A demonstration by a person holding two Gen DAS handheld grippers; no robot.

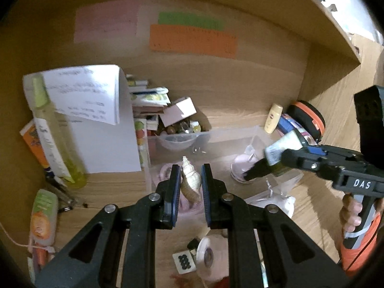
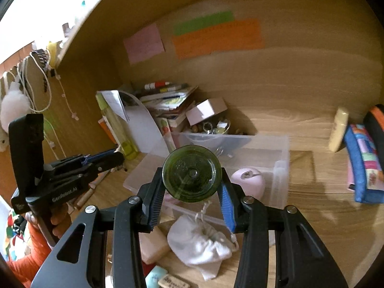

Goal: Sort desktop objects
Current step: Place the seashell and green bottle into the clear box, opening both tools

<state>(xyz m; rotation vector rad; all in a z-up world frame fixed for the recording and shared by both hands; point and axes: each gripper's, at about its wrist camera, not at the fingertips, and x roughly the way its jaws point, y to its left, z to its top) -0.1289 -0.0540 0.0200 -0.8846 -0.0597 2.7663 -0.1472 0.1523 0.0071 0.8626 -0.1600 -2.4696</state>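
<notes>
My left gripper is shut on a cream spiral seashell and holds it over the near left part of a clear plastic bin. My right gripper is shut on a small green glass bottle, seen bottom-on in the right wrist view. In the left wrist view the same bottle with a white label hangs over the bin's right side, cap pointing down at a pink round object inside. The bin also shows in the right wrist view.
A white drawstring pouch lies in front of the bin. Books and a small box pile up behind it, white papers and a tall yellow-green bottle to the left. A cream tube and colourful pouches stand right.
</notes>
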